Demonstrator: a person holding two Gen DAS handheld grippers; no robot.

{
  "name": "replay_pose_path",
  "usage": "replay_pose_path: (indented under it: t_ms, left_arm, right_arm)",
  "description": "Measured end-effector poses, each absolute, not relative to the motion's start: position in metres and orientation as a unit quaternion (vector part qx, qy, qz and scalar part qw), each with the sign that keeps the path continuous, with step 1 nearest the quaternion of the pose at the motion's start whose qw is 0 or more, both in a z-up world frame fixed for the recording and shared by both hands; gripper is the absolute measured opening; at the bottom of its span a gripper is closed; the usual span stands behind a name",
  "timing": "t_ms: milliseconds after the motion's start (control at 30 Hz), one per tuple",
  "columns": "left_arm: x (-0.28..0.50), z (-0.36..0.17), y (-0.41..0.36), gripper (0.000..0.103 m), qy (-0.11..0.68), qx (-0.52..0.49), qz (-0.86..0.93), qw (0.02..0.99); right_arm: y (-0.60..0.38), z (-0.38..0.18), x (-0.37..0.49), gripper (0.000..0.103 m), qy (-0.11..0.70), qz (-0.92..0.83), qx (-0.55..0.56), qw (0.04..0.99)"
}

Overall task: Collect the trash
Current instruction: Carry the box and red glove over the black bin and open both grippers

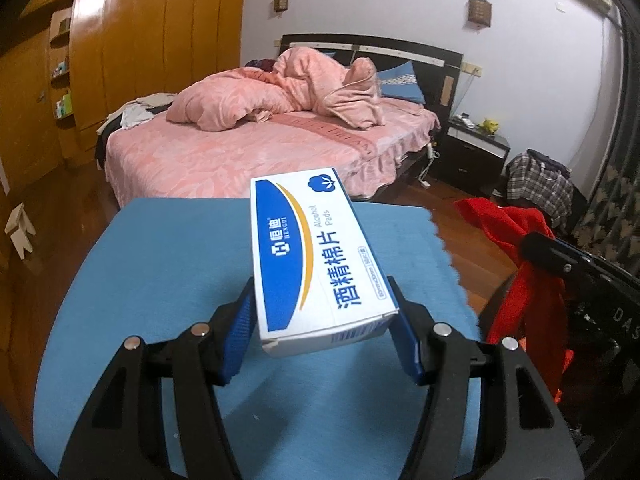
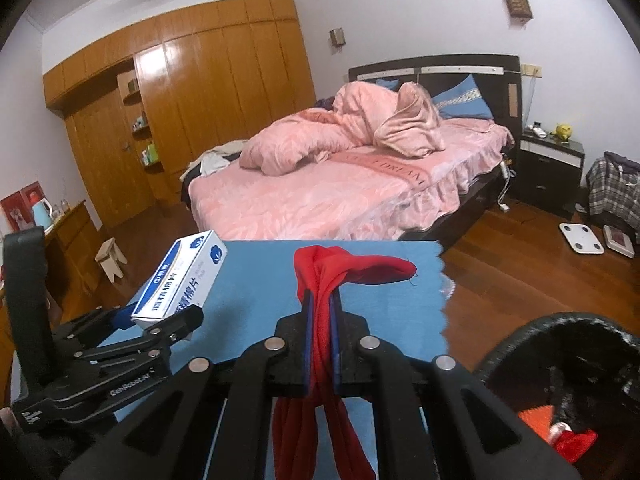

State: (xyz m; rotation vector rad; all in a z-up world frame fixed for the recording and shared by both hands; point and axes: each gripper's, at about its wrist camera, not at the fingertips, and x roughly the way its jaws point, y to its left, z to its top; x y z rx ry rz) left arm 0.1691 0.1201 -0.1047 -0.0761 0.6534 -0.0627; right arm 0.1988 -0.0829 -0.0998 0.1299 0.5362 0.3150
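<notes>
Looking forward along our two grippers, we see a bedroom: a wall of wooden wardrobes [image 2: 224,80] at the far left, and a wide bed [image 2: 340,196] under a pink cover, with a rumpled pink duvet [image 1: 280,88] heaped near the dark headboard. A black nightstand [image 2: 550,168] stands just to the right of the bed on the wooden floor. Closer to us, below both grippers, lies a blue mat [image 1: 160,248] with a zigzag right edge. At the lower right of the right wrist view is a black bin [image 2: 532,328], its rim beside the mat; red scraps show inside it. Our left gripper [image 1: 320,320] holds a white and blue box of alcohol pads [image 1: 312,256] above the mat, its blue pads pressed on the box's two long sides about halfway open, the box jutting forward and slightly tilted. Our right gripper [image 2: 320,320] is nearly closed, its jaws pinched tight on a red cloth [image 2: 324,312]; one end of the cloth flops over the fingertips toward the right, and the rest hangs down beneath the gripper.
</notes>
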Motion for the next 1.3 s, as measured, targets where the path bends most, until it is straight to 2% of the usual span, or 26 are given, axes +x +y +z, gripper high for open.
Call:
replay_pose_path:
  t_ms: [533,1300]
  left_arm:
    - [0.130,-0.088,0.017,0.059,0.302,-0.013,-0.122,0.945]
    - [0.135,-0.114,-0.105,0.059,0.312,0.034,-0.233,0.920]
  right_arm:
    - [-0.185,-0.089,0.134,0.007,0.245,0.073,0.079,0.964]
    - [-0.293,-0.109,0.107,0.007,0.254,-0.017,0.105,0.961]
